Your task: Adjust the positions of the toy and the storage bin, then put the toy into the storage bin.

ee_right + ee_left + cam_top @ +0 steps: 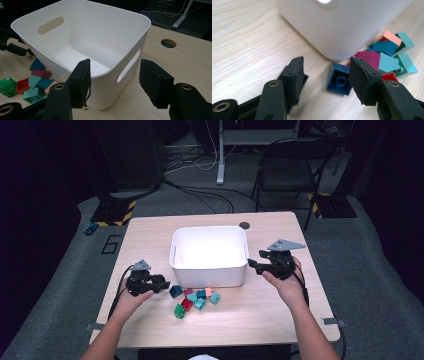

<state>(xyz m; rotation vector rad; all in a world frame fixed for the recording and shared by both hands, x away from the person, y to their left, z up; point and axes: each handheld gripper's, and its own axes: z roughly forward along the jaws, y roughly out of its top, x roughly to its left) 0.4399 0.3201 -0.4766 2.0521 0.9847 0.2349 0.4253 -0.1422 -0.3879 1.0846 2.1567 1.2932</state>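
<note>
From the high view we look forward and down over the whole desk [280,320], from well above and back. The left gripper view sits low, close to the desk, facing the white bin's [342,27] near corner and the pile of bricks [387,57]. The right gripper view stands higher, looking down into the bin from beside its corner. All three views share the bin and the bricks.
</note>
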